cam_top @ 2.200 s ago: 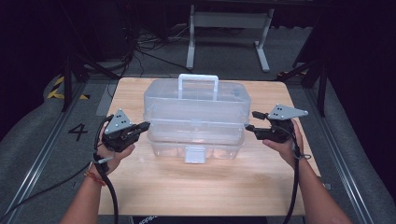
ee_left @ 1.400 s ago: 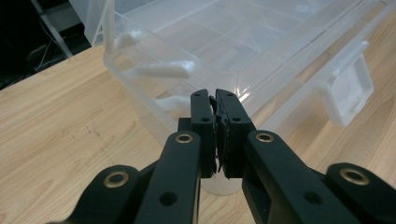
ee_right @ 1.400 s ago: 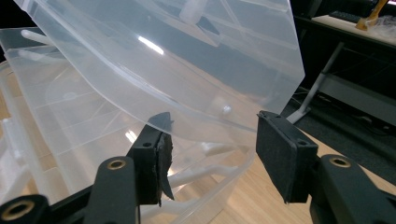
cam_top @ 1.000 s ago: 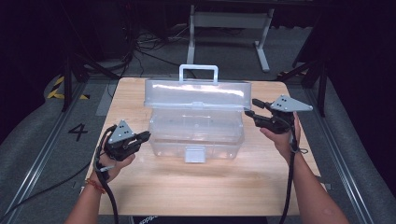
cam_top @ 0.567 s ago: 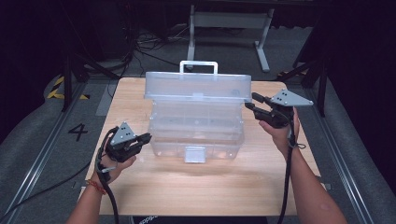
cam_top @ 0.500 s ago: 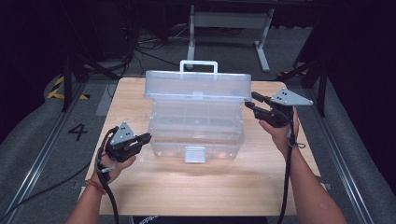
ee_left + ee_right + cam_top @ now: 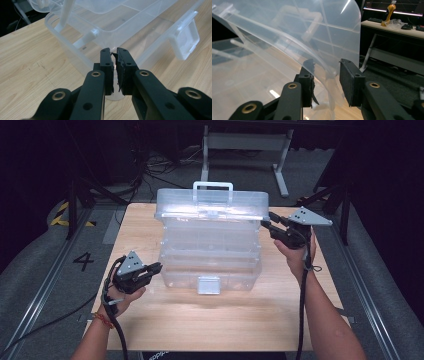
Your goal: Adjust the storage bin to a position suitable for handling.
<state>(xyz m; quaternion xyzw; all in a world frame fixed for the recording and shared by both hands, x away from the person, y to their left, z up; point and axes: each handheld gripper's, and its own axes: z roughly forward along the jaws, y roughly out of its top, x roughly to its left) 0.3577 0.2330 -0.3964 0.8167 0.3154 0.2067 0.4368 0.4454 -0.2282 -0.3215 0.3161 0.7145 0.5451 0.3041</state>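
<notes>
The left tongs point(image 7: 156, 266) clamp the clear box's point(image 7: 210, 265) lower corner, while the closing right tongs point(image 7: 266, 224) straddle its raised lid point(image 7: 212, 205).

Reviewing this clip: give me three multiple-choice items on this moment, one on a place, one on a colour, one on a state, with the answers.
1. Where does the left gripper hold the clear plastic box?
A. at the handle on top
B. at the lower left corner of the base
C. at the front latch

2. What colour is the front latch?
A. red
B. whitish, see-through
C. black

3. How does the lid stand?
A. swung up, open
B. flat and latched shut
C. lying off the box on the table

Answers:
1 B: the left gripper view shows the jaws nearly together on the base's corner rim.
2 B: it hangs pale at the middle of the front wall.
3 A: in the high view it stands raised at the back, with its right edge between the jaws of the right gripper.
</notes>
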